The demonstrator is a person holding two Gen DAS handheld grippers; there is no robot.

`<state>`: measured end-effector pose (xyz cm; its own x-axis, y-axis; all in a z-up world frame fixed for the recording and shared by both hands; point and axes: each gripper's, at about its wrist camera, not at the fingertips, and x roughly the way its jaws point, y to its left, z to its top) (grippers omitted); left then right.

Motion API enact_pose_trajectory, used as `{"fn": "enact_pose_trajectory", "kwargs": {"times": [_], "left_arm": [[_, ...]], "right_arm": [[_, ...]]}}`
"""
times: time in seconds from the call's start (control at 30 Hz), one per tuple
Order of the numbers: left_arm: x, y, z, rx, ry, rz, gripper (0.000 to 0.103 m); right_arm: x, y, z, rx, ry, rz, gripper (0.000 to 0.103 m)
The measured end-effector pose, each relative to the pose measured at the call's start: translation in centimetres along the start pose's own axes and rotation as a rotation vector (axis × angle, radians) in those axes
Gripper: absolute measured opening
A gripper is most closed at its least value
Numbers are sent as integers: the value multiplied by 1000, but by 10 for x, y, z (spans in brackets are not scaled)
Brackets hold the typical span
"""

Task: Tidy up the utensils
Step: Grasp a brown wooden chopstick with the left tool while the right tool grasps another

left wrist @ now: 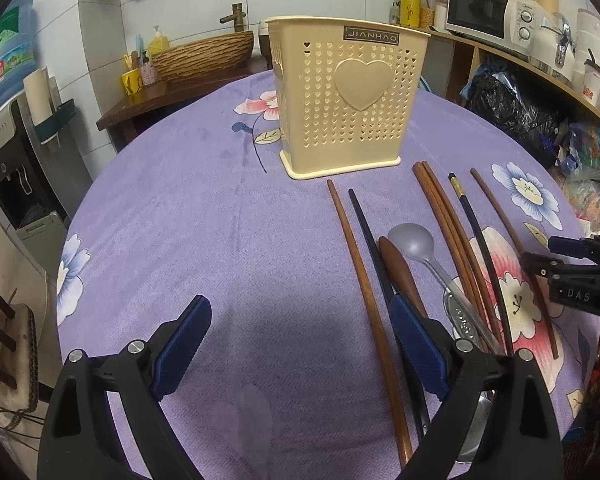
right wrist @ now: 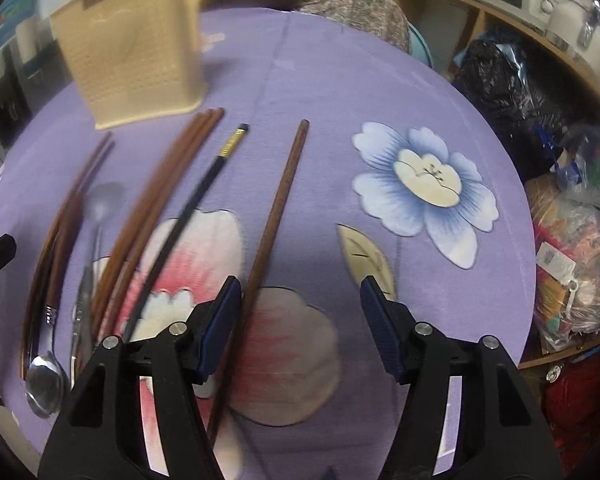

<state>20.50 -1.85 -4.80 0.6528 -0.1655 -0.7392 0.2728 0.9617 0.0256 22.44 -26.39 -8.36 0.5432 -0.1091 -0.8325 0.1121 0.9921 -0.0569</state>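
A cream perforated utensil holder [left wrist: 340, 96] [right wrist: 132, 52] stands upright on the purple flowered tablecloth [left wrist: 220, 220]. In front of it lie several chopsticks and spoons. My left gripper [left wrist: 300, 304] hangs open above the cloth, with a brown chopstick [left wrist: 360, 280] lying below, near its right finger [left wrist: 416, 340]. Beside that finger lie a wooden-handled spoon [left wrist: 396, 268] and a grey spoon [left wrist: 412, 240]. My right gripper [right wrist: 300, 284] [left wrist: 556, 256] is open over a pink flower. A single brown chopstick [right wrist: 276, 208] runs just inside its left finger [right wrist: 220, 320], and the right pad is clear of it.
A black chopstick with a gold band [right wrist: 204, 184], three brown chopsticks [right wrist: 160, 208] and a metal spoon [right wrist: 44, 380] lie left of the right gripper. Stuffed bags [right wrist: 572, 248] and a shelf with a microwave [left wrist: 484, 12] crowd the right table edge. A water dispenser [left wrist: 16, 168] stands at left.
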Motion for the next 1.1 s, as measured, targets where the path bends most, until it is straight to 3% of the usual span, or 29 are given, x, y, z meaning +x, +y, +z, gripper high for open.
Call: {"fn": "enact_pose_trajectory", "kwargs": {"times": [0.13, 0.27, 0.43, 0.57, 0.93, 1.1], "left_arm": [[9, -3, 9, -14, 29, -51, 86], [28, -2, 26, -67, 76, -77, 66], [45, -7, 36, -80, 108, -88, 57], [57, -12, 35, -65, 141, -70, 44], [66, -15, 43, 28, 155, -44, 38], [75, -7, 55, -9, 172, -55, 38]], "right_arm": [[1, -9, -2, 12, -4, 2, 62], [1, -9, -5, 23, -25, 8, 62], [2, -11, -6, 29, -31, 20, 63], [3, -12, -7, 31, -34, 25, 63], [5, -14, -7, 15, -34, 41, 64], [17, -12, 11, 9, -28, 88, 63]]}}
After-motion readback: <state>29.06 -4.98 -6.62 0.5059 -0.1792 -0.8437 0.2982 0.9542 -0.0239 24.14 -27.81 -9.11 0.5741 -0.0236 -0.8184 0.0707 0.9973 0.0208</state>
